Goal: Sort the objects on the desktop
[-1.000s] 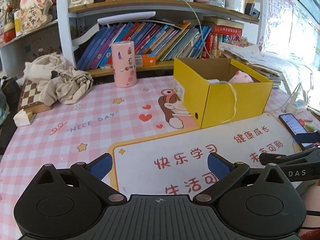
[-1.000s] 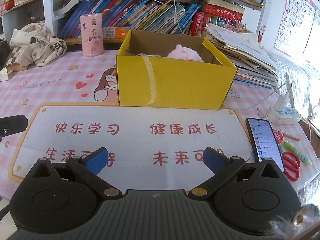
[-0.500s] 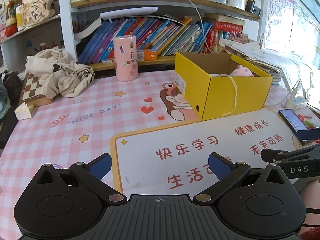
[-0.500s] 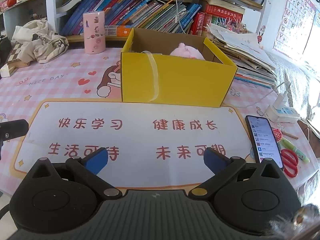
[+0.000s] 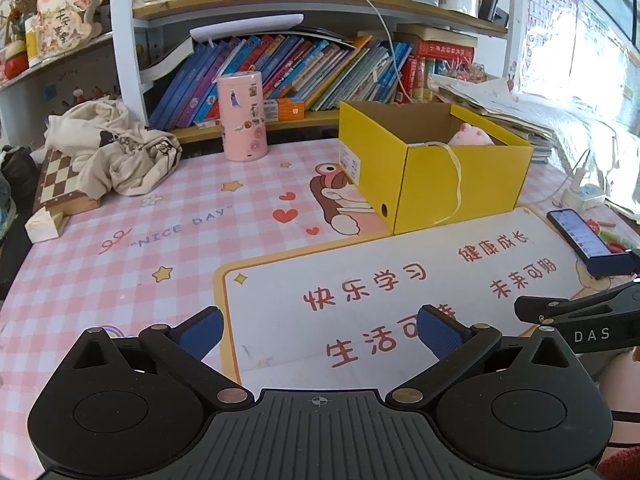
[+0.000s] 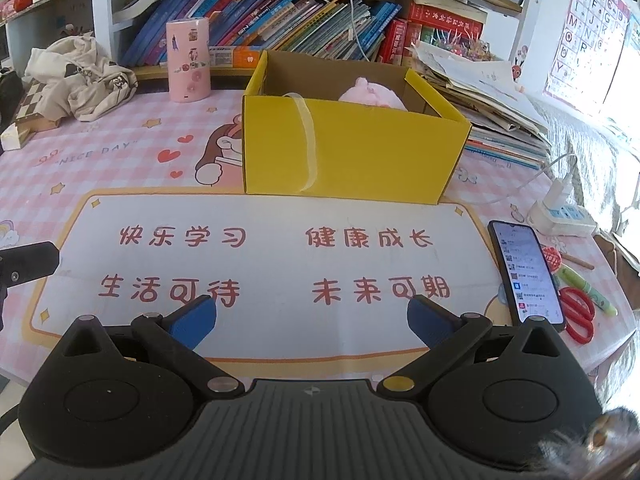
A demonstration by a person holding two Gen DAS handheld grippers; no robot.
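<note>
Nearest me, my left gripper (image 5: 320,330) sat wide apart and empty above the near edge of the white desk mat (image 5: 400,280). My right gripper (image 6: 312,320) was just as wide and equally empty, low over the same mat. To its right, along the counter (image 5: 120,248) edge, lay the smartphone (image 6: 524,268), its long axis running away from me, and just beyond it the red scissors (image 6: 576,314) and a green pen (image 6: 588,290). These loose things lay to the right of my right gripper and well apart from my left, so I judged the right hand the nearer one for any of them.

Farther back, straight ahead of the right gripper, stood the yellow cardboard box (image 6: 352,152), open at the top, with a pink plush toy (image 6: 372,96) already inside. Beyond it, to the left, a pink cylindrical tin (image 5: 242,116) stood upright before the bookshelf (image 5: 280,68).
</note>
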